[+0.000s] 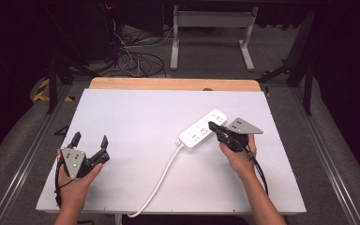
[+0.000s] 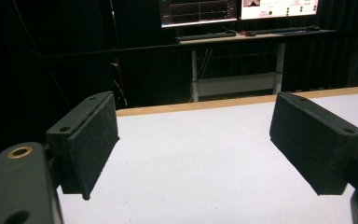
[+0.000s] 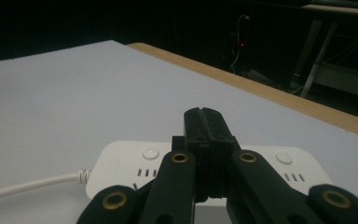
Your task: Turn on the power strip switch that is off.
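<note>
A white power strip (image 1: 203,129) lies at an angle right of the table's middle, its white cable (image 1: 157,183) running to the front edge. My right gripper (image 1: 212,125) is shut, its tips above the strip's middle with nothing between them. In the right gripper view the closed jaws stand over the power strip (image 3: 126,164), which has round buttons and socket slots. My left gripper (image 1: 90,139) rests open near the front left, held in a hand. In the left gripper view my left gripper (image 2: 193,149) has its pads (image 2: 92,145) wide apart over bare white table.
The white board (image 1: 136,117) lies on a wooden table (image 1: 173,84) whose edge shows at the back. Beyond it stand a desk frame (image 1: 211,37) and tangled cables (image 1: 136,58) on the floor. Monitors (image 2: 237,8) sit on a far desk.
</note>
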`<state>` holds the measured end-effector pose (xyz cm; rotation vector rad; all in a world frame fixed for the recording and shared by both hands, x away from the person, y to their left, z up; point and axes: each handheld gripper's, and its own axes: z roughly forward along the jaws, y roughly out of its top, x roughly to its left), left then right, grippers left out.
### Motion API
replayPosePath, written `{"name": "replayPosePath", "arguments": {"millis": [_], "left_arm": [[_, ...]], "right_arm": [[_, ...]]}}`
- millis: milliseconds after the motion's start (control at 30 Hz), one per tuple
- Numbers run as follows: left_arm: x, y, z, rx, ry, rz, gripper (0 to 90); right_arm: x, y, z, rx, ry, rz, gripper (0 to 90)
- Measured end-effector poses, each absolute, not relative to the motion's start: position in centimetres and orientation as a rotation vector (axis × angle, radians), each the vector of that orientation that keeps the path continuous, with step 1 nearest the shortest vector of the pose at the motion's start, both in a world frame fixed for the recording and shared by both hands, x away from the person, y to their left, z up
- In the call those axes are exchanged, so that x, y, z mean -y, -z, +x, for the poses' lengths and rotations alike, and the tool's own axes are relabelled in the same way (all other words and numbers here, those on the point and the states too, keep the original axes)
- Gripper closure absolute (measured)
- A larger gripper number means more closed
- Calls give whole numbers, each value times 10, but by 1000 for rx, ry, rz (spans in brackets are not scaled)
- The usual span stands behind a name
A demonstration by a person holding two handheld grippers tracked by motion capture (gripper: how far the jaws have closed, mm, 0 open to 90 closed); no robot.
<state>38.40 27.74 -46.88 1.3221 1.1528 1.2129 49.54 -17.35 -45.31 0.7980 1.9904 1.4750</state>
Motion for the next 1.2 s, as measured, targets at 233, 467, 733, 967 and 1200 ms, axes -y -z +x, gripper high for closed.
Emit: {"name": "replayPosePath", "arguments": {"millis": [233,467,733,967,1200], "left_arm": [[-277,469,384,-1152,-1215,1325,160],[-276,468,384,-1149,-1216,1324,160],[-277,468,384,-1151,-1215,1320,160],[-276,468,385,-1148,-1213,1320,161],[-279,468,386,-1160,-1206,1314,162]], "right_arm": [[203,447,484,-1877,-1562,799,900],[222,444,471,-1801,-1589,825,900],[240,443,456,-1730,-1618,816,900],[260,441,446,-1629,-1637,864,900],[264,443,440,-1602,-1630,875,900]]}}
